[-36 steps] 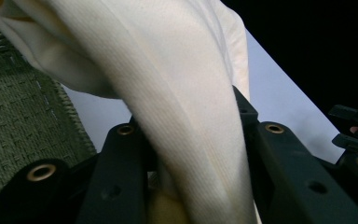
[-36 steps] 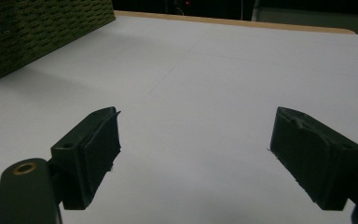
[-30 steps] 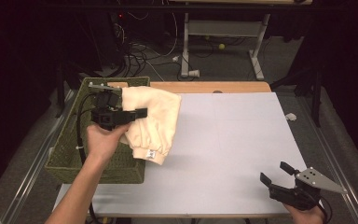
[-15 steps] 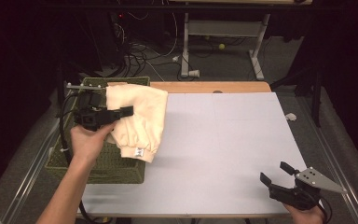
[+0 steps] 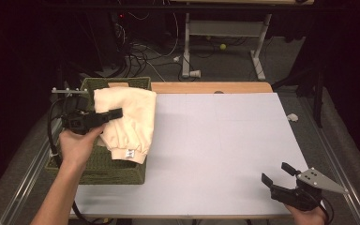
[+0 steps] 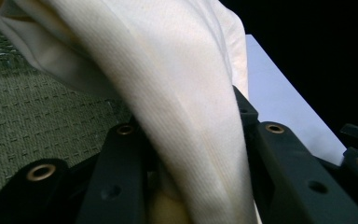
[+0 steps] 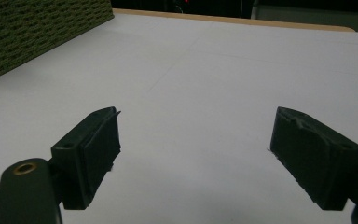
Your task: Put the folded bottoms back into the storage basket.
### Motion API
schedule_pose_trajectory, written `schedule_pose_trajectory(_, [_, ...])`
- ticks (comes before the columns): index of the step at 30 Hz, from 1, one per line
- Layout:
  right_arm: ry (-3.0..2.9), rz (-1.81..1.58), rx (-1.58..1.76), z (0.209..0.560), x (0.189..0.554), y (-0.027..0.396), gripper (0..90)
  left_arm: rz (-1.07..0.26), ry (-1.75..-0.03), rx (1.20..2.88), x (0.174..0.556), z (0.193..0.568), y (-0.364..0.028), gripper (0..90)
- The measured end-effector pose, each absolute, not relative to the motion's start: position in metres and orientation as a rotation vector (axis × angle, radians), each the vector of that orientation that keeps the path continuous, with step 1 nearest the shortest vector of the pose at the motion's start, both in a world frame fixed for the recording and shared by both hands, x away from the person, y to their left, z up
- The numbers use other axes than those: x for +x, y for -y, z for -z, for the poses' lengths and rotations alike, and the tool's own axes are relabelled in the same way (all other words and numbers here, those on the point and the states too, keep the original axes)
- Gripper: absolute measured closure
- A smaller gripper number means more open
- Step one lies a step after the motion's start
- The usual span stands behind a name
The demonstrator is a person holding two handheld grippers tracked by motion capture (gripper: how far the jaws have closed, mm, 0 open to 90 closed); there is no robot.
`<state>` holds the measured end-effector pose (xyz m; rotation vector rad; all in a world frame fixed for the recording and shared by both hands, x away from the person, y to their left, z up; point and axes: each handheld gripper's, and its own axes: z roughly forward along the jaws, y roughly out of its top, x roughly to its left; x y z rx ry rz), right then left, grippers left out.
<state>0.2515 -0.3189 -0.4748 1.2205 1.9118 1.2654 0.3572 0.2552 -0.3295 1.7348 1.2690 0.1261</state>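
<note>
While the cream cloth (image 5: 129,122) drapes it, the basket's (image 5: 117,173) inside stays hidden.

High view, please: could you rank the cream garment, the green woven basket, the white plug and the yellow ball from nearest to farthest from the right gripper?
From the right gripper at the table's near right corner:
1. Cream garment, left, held over the basket.
2. Green woven basket, at the table's left edge; nearly as close, too near to call firmly.
3. White plug, on the floor beyond the table.
4. Yellow ball, farther back.

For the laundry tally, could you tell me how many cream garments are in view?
1: the cream garment hangs from the shut left gripper over the green basket at the table's left edge. More may lie hidden inside the basket beneath it.
</note>
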Motion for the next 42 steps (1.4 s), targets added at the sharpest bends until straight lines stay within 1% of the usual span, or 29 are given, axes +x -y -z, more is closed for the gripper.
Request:
schedule_pose_trajectory(13, [-1.914, -1.266, 1.219, 0.475, 0.252, 0.319, 16.5, -0.189, -1.302, 1.735, 0.354, 0.33, -0.271, 64.1])
schedule_pose_trajectory(27, [-1.918, -1.262, 1.213, 0.475, 0.252, 0.319, 16.5, -0.227, -1.401, 1.688, 0.359, 0.346, -0.298, 63.9])
schedule_pose_trajectory(35, [-1.92, -1.26, 1.217, 0.475, 0.252, 0.318, 16.5, -0.262, -1.45, 1.701, 0.367, 0.357, -0.305, 63.8])
schedule_pose_trajectory(42, [-1.921, -1.258, 1.219, 0.475, 0.253, 0.318, 16.5, -0.274, -1.486, 1.711, 0.382, 0.371, -0.303, 63.6])
